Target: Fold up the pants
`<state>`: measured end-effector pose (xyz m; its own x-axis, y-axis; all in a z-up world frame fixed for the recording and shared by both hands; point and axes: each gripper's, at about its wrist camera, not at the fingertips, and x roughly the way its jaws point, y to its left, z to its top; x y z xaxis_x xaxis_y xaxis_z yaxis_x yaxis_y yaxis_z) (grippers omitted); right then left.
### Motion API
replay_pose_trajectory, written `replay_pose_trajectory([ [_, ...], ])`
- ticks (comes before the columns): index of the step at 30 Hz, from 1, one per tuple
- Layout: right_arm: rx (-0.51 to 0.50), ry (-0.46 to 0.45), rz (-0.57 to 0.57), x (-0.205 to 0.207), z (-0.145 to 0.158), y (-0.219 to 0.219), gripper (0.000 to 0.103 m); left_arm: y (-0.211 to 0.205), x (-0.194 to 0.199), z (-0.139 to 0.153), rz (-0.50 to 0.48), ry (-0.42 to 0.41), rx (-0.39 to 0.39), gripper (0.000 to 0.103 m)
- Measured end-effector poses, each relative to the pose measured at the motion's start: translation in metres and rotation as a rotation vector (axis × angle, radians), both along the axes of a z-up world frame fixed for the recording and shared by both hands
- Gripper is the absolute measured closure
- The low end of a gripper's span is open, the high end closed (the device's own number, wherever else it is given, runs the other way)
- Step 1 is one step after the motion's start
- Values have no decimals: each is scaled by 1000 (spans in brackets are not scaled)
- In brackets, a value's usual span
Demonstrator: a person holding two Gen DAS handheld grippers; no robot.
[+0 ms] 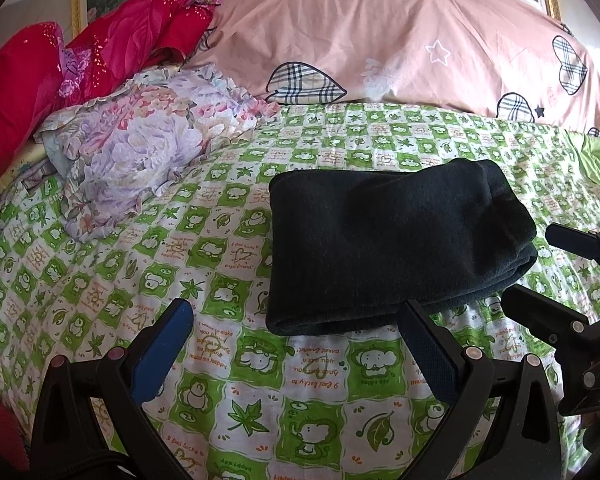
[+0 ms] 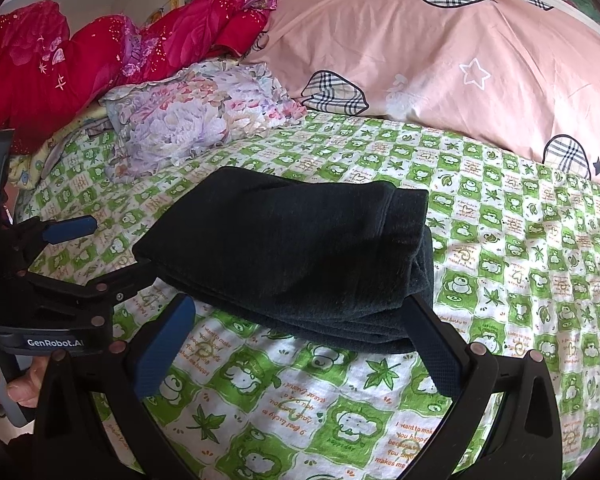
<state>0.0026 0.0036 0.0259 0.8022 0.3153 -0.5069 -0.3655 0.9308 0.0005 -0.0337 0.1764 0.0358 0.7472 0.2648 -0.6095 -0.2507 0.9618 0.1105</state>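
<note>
The dark pants (image 1: 392, 244) lie folded in a thick rectangular stack on the green-and-white bed sheet (image 1: 236, 364); they also show in the right wrist view (image 2: 296, 256). My left gripper (image 1: 296, 312) is open and empty, just in front of the stack's near edge. My right gripper (image 2: 300, 312) is open and empty, its fingers at the stack's near edge, the right fingertip (image 2: 416, 312) touching or nearly touching the cloth. The right gripper also shows at the right of the left wrist view (image 1: 540, 268), and the left gripper at the left of the right wrist view (image 2: 112, 248).
A floral pillow (image 1: 140, 148) lies at the back left, a red quilt (image 1: 80, 52) behind it. A large pink duvet with plaid hearts (image 1: 380, 40) runs along the back. A hand (image 2: 8, 384) holds the left gripper's handle.
</note>
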Motion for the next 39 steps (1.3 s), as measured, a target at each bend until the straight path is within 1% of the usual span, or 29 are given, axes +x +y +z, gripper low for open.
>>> replay_pose_trajectory([
  [24, -6, 4, 7, 3, 4, -4, 0, 1, 7, 4, -4, 7, -4, 1],
  [33, -24, 28, 2, 10, 8, -11, 0, 7, 11, 8, 1, 21, -44, 3],
  [39, -26, 30, 8, 13, 9, -12, 0, 5, 14, 11, -6, 23, -34, 4],
])
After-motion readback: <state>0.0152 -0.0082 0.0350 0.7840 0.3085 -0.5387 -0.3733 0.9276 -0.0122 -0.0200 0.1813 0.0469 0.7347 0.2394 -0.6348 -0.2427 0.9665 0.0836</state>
